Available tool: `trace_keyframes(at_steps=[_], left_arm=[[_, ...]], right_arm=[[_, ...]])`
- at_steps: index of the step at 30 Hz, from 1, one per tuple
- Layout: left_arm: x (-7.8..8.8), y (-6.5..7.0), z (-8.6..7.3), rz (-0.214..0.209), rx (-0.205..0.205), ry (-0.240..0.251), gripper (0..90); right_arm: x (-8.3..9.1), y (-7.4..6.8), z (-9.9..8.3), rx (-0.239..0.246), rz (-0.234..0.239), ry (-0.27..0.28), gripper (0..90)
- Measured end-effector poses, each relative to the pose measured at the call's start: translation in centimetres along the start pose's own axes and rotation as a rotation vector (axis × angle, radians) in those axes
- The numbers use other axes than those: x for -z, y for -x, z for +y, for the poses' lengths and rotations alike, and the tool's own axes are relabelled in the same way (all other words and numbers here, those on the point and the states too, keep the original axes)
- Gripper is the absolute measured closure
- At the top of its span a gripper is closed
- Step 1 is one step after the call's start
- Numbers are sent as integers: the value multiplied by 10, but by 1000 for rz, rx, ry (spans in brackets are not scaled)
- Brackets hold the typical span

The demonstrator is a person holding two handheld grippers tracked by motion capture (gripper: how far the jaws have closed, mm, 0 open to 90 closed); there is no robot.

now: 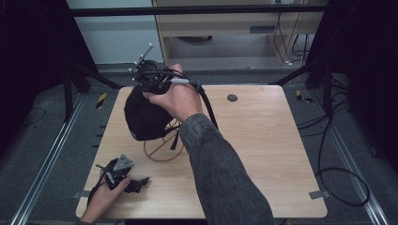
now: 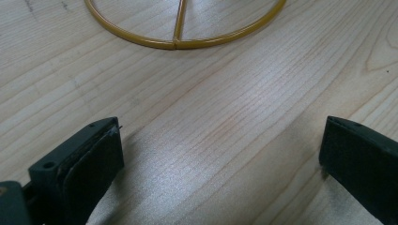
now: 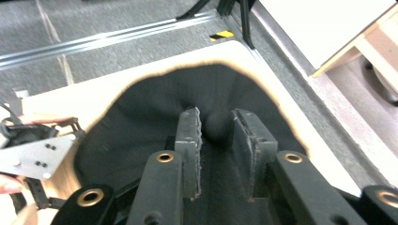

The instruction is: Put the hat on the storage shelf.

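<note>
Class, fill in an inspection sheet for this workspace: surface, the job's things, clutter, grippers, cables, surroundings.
Surface: light wooden table, with a dark round spot near the far edge.
Job's things: black cap over a gold wire stand.
Clutter: nothing seen.
Grippers: right gripper pinches the cap's fabric; left gripper open, resting low on the table near the front left corner.
Cables: black cable coiled on the floor at right.
Surroundings: grey carpet, metal rails, dark frame, wooden furniture behind.
</note>
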State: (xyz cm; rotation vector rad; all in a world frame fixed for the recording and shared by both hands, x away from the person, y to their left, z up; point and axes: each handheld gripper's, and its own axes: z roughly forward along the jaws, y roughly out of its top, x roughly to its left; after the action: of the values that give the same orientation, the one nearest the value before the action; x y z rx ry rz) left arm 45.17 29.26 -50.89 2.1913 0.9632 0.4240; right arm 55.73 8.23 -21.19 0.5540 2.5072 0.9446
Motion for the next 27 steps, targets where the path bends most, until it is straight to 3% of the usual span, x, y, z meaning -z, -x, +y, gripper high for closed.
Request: trace_keyframes(at_steps=[3,13,27], left_arm=[[0,0,0,0,0,0,0],[0,0,0,0,0,0,0],[0,0,0,-1,0,0,0]], right_arm=[[1,0,0,-7,3,5,679],[9,1,-4,-16,7,17,684],[12,10,-24,-52,8,28,691]])
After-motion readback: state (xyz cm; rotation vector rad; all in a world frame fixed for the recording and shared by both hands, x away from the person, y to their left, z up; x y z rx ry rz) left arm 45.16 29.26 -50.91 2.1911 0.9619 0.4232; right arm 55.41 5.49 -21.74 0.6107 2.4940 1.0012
